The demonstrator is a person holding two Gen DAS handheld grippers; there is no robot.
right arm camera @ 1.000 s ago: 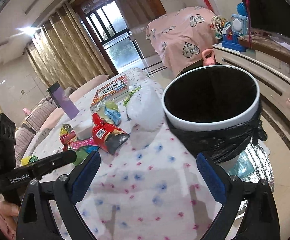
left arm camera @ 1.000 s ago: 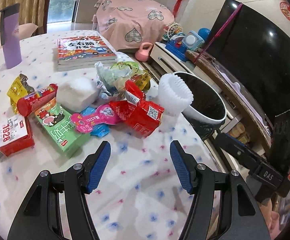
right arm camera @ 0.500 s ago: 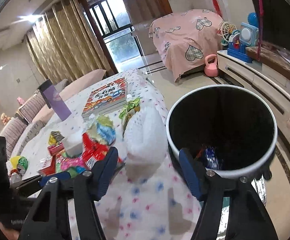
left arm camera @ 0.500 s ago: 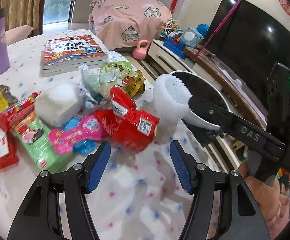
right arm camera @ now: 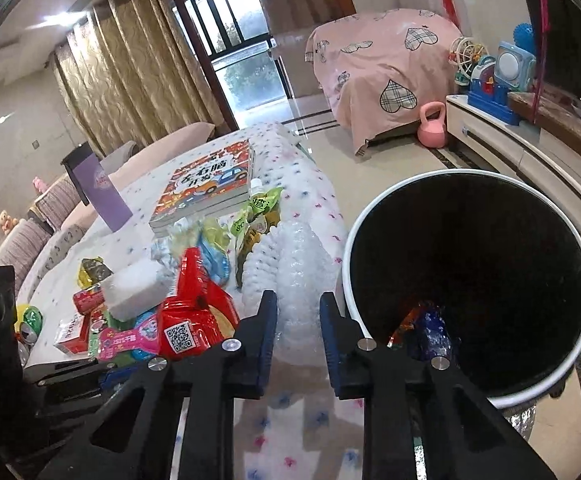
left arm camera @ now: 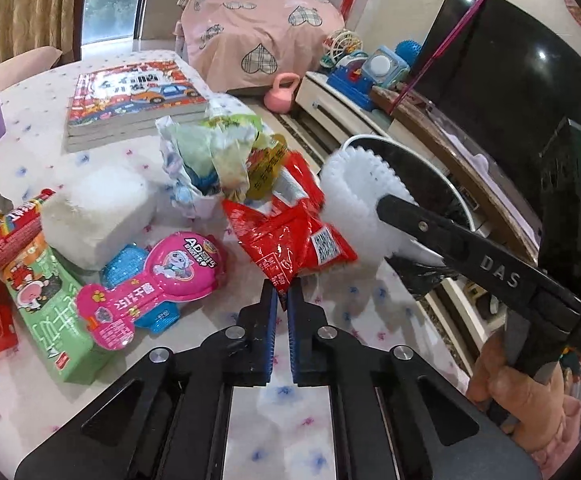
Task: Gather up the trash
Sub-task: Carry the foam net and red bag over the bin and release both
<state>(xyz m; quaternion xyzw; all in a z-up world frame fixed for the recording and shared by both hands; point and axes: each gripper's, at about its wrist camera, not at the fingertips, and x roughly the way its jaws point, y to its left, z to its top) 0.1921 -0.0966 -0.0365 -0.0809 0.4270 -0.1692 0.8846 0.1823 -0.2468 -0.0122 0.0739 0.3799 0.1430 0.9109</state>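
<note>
Two tools work at the tabletop (left arm camera: 370,320) edge. Left tool (left arm camera: 282,298) has just snapped together, its pads pinching the near corner of the red snack packet (left arm camera: 290,240). Right tool (right arm camera: 298,312) has just been narrowing and now clamps the white foam netting (right arm camera: 290,272), which bulges ahead of its pads. Just right of that tool stands the bin (right arm camera: 370,216), wrappers lying inside. More packets lie left of both tools.
</note>
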